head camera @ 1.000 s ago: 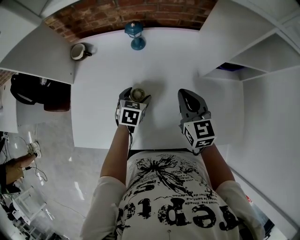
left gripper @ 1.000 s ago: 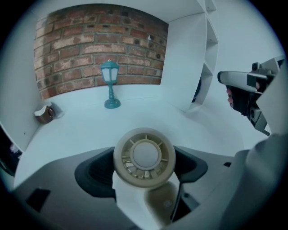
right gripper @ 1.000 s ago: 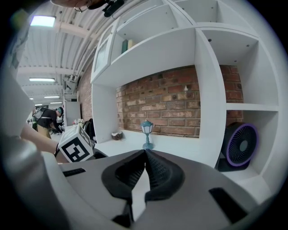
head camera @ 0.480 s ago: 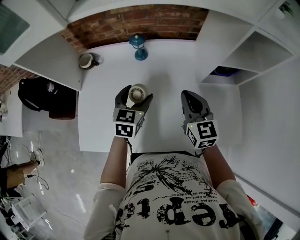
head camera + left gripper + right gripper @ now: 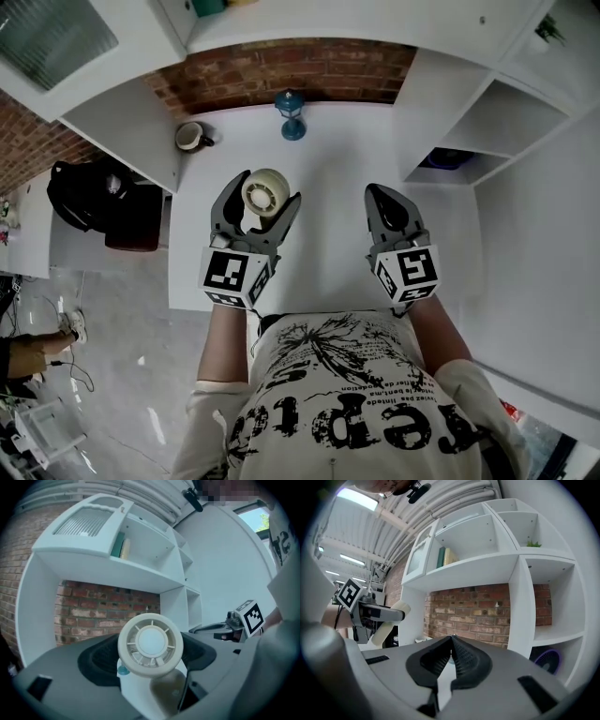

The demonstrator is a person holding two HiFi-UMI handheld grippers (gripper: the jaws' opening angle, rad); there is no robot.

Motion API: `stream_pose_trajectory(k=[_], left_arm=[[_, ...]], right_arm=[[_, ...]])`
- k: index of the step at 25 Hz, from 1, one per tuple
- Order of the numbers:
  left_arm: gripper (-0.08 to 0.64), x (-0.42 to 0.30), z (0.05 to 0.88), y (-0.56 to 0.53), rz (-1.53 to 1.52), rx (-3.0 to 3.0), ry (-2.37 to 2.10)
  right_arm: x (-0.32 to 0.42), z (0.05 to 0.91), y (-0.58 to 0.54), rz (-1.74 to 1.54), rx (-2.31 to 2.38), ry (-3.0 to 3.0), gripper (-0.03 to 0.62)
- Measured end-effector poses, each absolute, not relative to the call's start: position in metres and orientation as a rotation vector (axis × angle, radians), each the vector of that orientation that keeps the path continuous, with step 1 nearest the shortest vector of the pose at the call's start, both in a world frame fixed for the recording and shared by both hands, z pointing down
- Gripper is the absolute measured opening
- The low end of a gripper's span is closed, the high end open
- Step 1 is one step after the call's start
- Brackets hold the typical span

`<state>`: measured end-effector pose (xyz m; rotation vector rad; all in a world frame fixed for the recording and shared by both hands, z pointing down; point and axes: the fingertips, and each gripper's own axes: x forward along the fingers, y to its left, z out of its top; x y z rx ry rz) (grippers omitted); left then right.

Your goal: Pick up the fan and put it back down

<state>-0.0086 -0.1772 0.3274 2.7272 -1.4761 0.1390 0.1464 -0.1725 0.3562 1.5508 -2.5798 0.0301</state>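
A small cream round fan (image 5: 265, 193) is held between the jaws of my left gripper (image 5: 262, 191), lifted off the white desk (image 5: 328, 234). In the left gripper view the fan (image 5: 150, 644) faces the camera with its grille and hub showing, gripped at both sides, and the gripper (image 5: 151, 657) is shut on it. My right gripper (image 5: 385, 195) hovers to the right of it over the desk, its jaws closed together with nothing between them (image 5: 452, 643). The right gripper view shows the held fan (image 5: 391, 620) side-on at the far left.
At the desk's back edge a blue lantern (image 5: 292, 114) stands by the brick wall, with a mug (image 5: 191, 137) to its left. A dark round fan (image 5: 446, 157) sits in a cubby of the white shelves at right. A black bag (image 5: 94, 202) lies left of the desk.
My left gripper has risen with the fan, which now looks larger and higher above the desk. The right gripper has barely moved. The head view has tilted up.
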Motion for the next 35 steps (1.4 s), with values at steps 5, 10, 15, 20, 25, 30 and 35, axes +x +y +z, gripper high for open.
stream_pose_trajectory(k=[5, 10, 15, 20, 25, 30, 35], left_arm=[[0.382, -0.024, 0.303, -0.158, 0.067, 2.823, -1.505], [0.382, -0.037, 0.300, -0.151, 0.049, 2.826, -1.506], [0.382, -0.041, 0.300, -0.153, 0.091, 2.821, -1.511], [0.382, -0.037, 0.307, -0.162, 0.132, 2.796, -1.498], [0.382, -0.020, 0.342, -0.180, 0.278, 2.734, -1.423], [0.382, 0.002, 0.388, -0.192, 0.422, 2.648, -1.341], [0.382, 0.012, 0.452, -0.208, 0.542, 2.529, -1.311]], right_arm=[[0.137, 0.337, -0.168, -0.009, 1.580, -2.596, 0.015], [0.126, 0.331, -0.166, -0.027, 1.576, -2.609, 0.015], [0.123, 0.330, -0.168, -0.022, 1.593, -2.597, 0.015], [0.128, 0.335, -0.172, 0.011, 1.602, -2.585, 0.015], [0.134, 0.352, -0.183, 0.064, 1.599, -2.562, 0.015], [0.140, 0.375, -0.191, 0.136, 1.570, -2.540, 0.015], [0.148, 0.408, -0.199, 0.221, 1.537, -2.519, 0.015]])
